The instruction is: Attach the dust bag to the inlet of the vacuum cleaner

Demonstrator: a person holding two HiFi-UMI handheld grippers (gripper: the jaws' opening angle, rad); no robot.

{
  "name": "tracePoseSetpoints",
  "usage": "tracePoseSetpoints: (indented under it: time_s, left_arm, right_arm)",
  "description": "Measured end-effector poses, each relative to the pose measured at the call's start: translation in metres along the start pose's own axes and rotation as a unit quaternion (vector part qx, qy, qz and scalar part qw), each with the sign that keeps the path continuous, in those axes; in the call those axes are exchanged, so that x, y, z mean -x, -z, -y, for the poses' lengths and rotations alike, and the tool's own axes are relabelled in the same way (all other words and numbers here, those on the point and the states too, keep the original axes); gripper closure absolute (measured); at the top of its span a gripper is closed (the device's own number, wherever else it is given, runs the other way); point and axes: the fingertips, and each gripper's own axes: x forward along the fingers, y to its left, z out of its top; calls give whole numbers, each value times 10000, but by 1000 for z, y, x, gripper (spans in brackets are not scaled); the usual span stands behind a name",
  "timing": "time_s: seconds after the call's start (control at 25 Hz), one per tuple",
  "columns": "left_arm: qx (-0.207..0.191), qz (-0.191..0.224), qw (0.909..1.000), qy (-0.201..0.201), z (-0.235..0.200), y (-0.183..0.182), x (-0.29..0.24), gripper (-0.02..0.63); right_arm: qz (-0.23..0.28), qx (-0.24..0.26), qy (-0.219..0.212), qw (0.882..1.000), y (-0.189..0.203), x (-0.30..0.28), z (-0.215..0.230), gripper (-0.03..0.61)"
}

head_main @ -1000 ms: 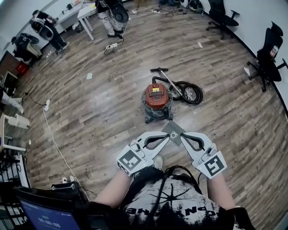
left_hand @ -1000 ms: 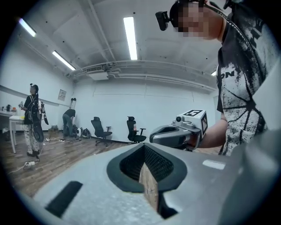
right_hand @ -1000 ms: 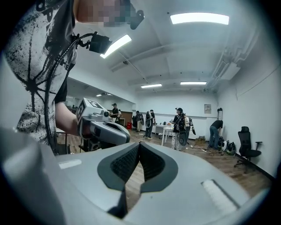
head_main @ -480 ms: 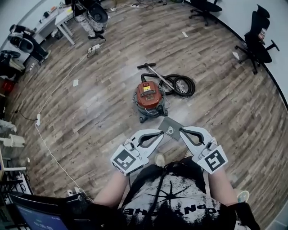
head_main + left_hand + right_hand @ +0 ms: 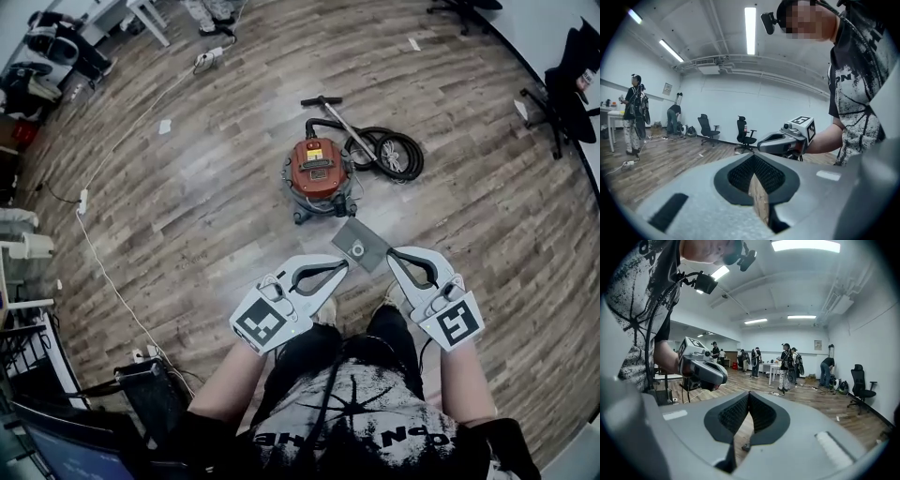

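- Pinching the near left edge of the dust bag (image 5: 364,239), our left gripper (image 5: 341,267) is clenched. Its own view shows a thin card edge caught between the closed jaws.
- The vacuum cleaner (image 5: 319,173) stands on the wooden floor (image 5: 206,216) ahead of us, apart from the bag, with its hose (image 5: 394,155) coiled to its right.
- The dust bag, a flat grey square with a round hole facing up, hangs in the air between the two grippers.
- Our right gripper (image 5: 393,253) is clamped on the bag's right corner, jaws tight together.
- We judge the task barely begun: the bag is in hand but not yet at the machine. We have yet to lower it, find the inlet, which we cannot make out, and press the hole over it.
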Motion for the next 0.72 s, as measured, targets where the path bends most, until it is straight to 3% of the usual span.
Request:
tracePoseSetpoints:
  time_s: [0.24,0.36,0.48,0.64,0.72]
  left_arm:
    - [0,-301,9991,-284,-28,29,-36,615]
    - [-40,-475,9984,-295,-44,60,-58,615]
    - [-159,-434,9988,-164,-61,106,-84,615]
    - [-190,-289,9994,67,-91,195,-124,615]
    - [-249,-439,9984,257,-102,255,-145,615]
  right_arm:
    - [-100,-176,-406,9990,62,-20,34,572]
    - [-296,8,-651,9974,114,-33,43,572]
    - [-1111,228,-852,9899,213,-45,45,529]
    - [-1700,-337,-791,9817,373,-78,40,453]
    - [-2144,-357,-794,9729,469,-93,29,402]
